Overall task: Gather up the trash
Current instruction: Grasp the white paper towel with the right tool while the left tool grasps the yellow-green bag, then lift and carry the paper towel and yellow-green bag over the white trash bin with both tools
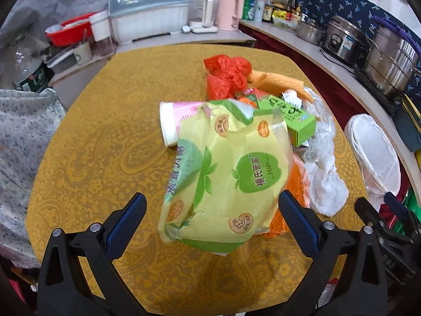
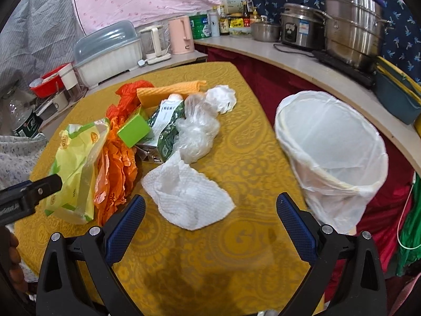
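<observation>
- The yellow-green wrapper [image 1: 226,173] fills the centre of the left view, on the yellow tablecloth [image 1: 105,137]. It looks light, crinkly and slippery, so a folded edge should pinch best.
- The left gripper [image 1: 212,220] is spread wide, empty.
- The right gripper [image 2: 210,217] is likewise agape, holding nothing, with the soft paper towel [image 2: 186,192] lying centre-frame.
- The lined bin [image 2: 334,155] stands at the right of the frame.

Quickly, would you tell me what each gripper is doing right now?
Left gripper: open, holding nothing, around the yellow-green wrapper.
Right gripper: open, empty, above the white paper towel.
</observation>
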A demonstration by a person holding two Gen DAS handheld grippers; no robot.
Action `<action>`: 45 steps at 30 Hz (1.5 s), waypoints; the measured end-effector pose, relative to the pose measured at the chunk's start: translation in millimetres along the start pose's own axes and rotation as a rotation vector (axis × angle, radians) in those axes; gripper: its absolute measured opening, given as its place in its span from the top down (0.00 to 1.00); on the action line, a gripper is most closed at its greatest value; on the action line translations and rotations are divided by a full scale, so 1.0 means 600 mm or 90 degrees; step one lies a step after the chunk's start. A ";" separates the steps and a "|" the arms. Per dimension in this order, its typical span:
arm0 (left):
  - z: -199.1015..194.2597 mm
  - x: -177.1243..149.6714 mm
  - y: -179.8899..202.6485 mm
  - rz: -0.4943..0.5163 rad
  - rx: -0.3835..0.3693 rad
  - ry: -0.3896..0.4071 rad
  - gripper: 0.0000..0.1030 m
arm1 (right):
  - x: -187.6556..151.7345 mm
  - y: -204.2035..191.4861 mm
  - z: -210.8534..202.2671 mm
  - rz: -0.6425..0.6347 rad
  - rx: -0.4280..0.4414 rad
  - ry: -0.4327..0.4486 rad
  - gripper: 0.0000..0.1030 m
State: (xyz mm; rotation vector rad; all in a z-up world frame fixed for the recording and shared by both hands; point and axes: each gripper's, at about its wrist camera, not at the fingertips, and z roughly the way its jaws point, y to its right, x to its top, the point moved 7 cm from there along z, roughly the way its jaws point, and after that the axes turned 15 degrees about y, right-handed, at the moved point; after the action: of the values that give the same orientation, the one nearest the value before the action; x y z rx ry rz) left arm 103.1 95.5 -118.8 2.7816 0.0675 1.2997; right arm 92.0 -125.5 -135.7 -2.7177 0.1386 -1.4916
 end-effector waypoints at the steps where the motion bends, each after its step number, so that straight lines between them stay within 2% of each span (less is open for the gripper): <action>1: 0.007 -0.003 -0.001 -0.004 -0.010 -0.007 0.07 | -0.003 -0.004 0.009 0.001 0.000 -0.005 0.07; 6: 0.043 -0.015 -0.006 -0.045 -0.046 -0.045 0.07 | -0.021 -0.015 0.055 0.002 -0.010 -0.029 0.07; 13: 0.072 -0.016 -0.007 -0.053 -0.074 -0.058 0.07 | -0.044 -0.019 0.104 0.010 -0.014 -0.070 0.07; 19: 0.082 -0.016 -0.017 -0.067 -0.086 -0.062 0.10 | -0.050 -0.039 0.120 0.003 0.004 -0.087 0.33; 22: 0.076 -0.013 -0.014 -0.057 -0.104 -0.057 0.19 | -0.048 -0.051 0.118 0.000 0.021 -0.089 0.50; 23: 0.073 -0.012 -0.014 -0.054 -0.107 -0.055 0.26 | -0.048 -0.055 0.116 -0.001 0.025 -0.090 0.58; 24: 0.070 -0.011 -0.014 -0.050 -0.112 -0.053 0.34 | -0.047 -0.058 0.114 -0.002 0.029 -0.090 0.62; 26: 0.061 -0.009 -0.014 -0.045 -0.121 -0.048 0.45 | -0.045 -0.062 0.108 -0.003 0.033 -0.089 0.72; 29: 0.048 -0.005 -0.018 -0.043 -0.131 -0.041 0.61 | -0.040 -0.065 0.095 0.006 0.046 -0.086 0.83; 30: 0.045 -0.004 -0.019 -0.043 -0.134 -0.039 0.68 | -0.038 -0.067 0.091 0.007 0.048 -0.084 0.84; 36: 0.013 0.007 -0.027 -0.028 -0.131 -0.010 0.84 | -0.016 -0.074 0.054 0.005 0.057 -0.052 0.86; 45: -0.056 0.051 -0.029 -0.022 -0.136 0.045 0.87 | 0.050 -0.072 -0.018 0.023 0.066 0.025 0.87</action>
State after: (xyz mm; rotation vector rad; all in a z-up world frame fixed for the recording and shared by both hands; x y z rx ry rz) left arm 96.9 116.3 -75.3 2.5459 -0.0180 1.3137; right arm 101.7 -85.1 -101.3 -2.5932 0.1086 -1.4984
